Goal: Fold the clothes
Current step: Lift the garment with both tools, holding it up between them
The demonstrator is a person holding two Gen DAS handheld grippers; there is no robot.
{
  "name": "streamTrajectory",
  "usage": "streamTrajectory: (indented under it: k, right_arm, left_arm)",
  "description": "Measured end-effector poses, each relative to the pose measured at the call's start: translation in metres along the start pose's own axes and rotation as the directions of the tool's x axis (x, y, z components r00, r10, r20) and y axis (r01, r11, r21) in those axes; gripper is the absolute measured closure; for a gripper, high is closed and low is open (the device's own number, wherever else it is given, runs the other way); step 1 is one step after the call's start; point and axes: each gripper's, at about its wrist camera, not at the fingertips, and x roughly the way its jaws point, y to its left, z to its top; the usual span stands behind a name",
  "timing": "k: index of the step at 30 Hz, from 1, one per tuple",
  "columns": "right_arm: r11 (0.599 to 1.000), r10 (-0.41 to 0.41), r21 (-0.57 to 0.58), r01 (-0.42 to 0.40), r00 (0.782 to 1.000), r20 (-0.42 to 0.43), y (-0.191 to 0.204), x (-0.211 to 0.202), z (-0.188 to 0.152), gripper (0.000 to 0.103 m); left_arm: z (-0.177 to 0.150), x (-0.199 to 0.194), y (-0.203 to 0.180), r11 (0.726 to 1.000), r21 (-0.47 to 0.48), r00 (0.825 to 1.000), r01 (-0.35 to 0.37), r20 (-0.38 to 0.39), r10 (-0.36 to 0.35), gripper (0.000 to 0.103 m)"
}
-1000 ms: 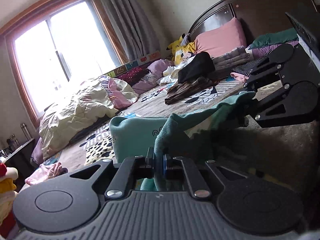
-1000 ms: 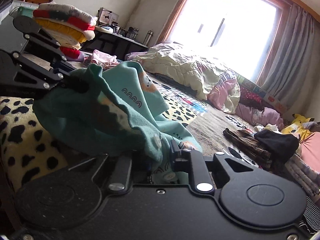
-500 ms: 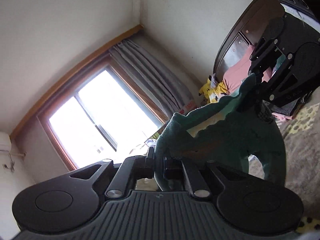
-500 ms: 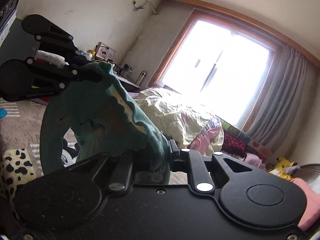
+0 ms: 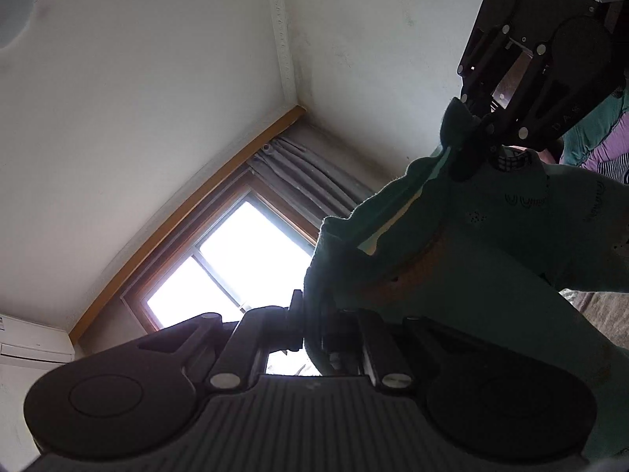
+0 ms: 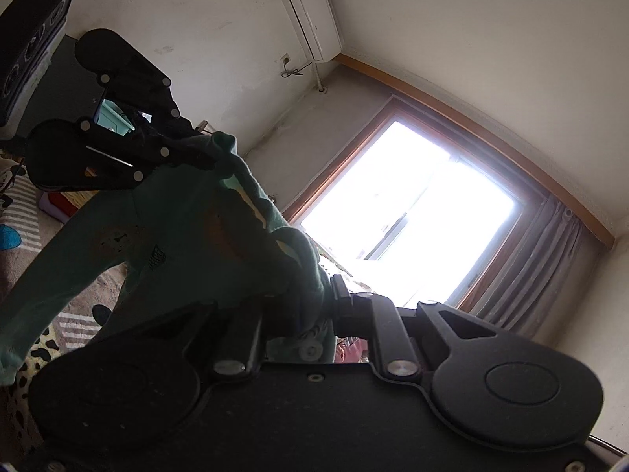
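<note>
Holding the teal-green garment [image 5: 464, 259] aloft: left gripper [image 5: 314, 326] at 6 o'clock and right gripper [image 5: 468, 153] at 1 o'clock each pinch its top edge. Best practice: draw apart evenly, keeping the hanging cloth level above the bed [image 6: 19, 212].

window [image 6: 409, 220]: bright, wood-framed, overexposed. grey curtain [image 6: 538, 267]: gathered at the window's right side in the right wrist view. air conditioner [image 6: 310, 19]: white wall unit high on the wall, cord hanging below it. ceiling moulding [image 5: 281, 31]: white strip running to the room corner. bed cover [image 6: 23, 212]: patterned with stripes and black spots, lower left. striped fabric [image 5: 613, 165]: purple and striped pile at right edge.
</note>
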Motion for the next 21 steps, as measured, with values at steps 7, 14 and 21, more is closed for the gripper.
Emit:
streamTrajectory:
  k: [7, 14, 21]
  right_arm:
    - [0.990, 0.131, 0.079, -0.119, 0.979, -0.158, 0.025, 0.055, -0.056, 0.091]
    - [0.965, 0.247, 0.170, -0.201, 0.913, -0.324, 0.030, 0.165, -0.126, 0.091]
    - [0.945, 0.319, 0.220, -0.243, 0.840, -0.439, 0.026, 0.290, -0.166, 0.091]
  left_arm:
    - [-0.047, 0.022, -0.052, 0.995, -0.007, 0.982, 0.099, -0.162, -0.099, 0.095]
    - [-0.122, 0.106, -0.093, 0.975, -0.068, 0.932, 0.210, -0.286, -0.221, 0.095]
    - [-0.196, 0.208, -0.118, 0.948, -0.120, 0.859, 0.295, -0.402, -0.318, 0.095]
